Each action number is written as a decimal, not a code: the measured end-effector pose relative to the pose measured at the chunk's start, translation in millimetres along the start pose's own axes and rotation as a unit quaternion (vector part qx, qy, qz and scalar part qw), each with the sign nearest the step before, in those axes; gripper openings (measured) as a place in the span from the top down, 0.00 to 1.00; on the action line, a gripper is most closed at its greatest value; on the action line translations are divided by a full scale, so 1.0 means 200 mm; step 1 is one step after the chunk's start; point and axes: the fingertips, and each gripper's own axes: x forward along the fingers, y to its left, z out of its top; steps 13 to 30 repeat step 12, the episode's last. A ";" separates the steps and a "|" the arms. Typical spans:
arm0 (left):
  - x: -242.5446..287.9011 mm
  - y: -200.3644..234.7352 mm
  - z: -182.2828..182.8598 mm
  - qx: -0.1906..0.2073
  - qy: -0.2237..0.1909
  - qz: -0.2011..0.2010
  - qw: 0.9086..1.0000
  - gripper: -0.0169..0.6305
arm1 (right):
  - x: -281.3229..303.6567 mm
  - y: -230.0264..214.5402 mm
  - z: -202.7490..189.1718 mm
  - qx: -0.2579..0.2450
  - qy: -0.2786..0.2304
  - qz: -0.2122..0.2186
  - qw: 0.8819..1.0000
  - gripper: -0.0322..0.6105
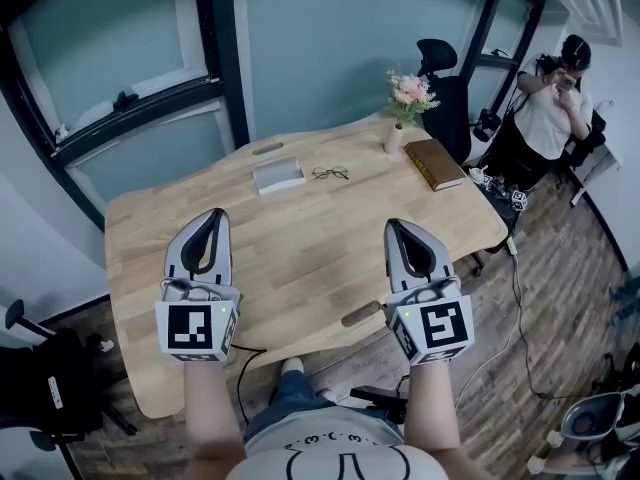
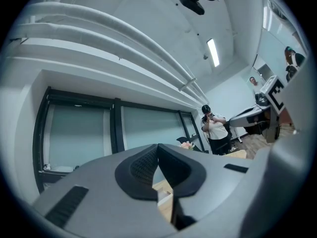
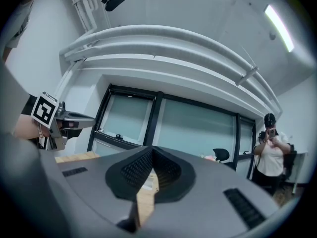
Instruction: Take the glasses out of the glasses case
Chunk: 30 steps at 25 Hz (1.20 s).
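Note:
On the far side of the wooden table (image 1: 300, 258) a white glasses case (image 1: 278, 175) lies closed, with a pair of thin-framed glasses (image 1: 330, 173) on the wood just to its right. My left gripper (image 1: 214, 214) hovers over the table's near left part, well short of the case, shut with nothing in it. Level with it on the right, my right gripper (image 1: 393, 225) is likewise shut and empty. The left gripper view shows the left gripper (image 2: 158, 148) with its dark pads meeting. In the right gripper view the right gripper (image 3: 151, 150) is closed the same way.
A vase of flowers (image 1: 402, 108) and a brown book (image 1: 434, 162) stand at the table's far right. A black office chair (image 1: 445, 88) and a standing person (image 1: 548, 108) are beyond that corner. Windows line the far wall. A wooden handle (image 1: 362, 313) pokes over the near edge.

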 end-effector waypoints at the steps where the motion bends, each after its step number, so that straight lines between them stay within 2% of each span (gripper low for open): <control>1: 0.00 0.00 0.00 -0.001 -0.001 0.000 1.000 0.95 | 0.00 0.00 0.01 -0.001 -0.001 0.000 1.000 0.94; 30: 0.02 0.01 0.01 0.003 0.000 -0.002 1.000 0.95 | 0.02 0.00 0.03 0.001 -0.006 -0.006 1.000 0.94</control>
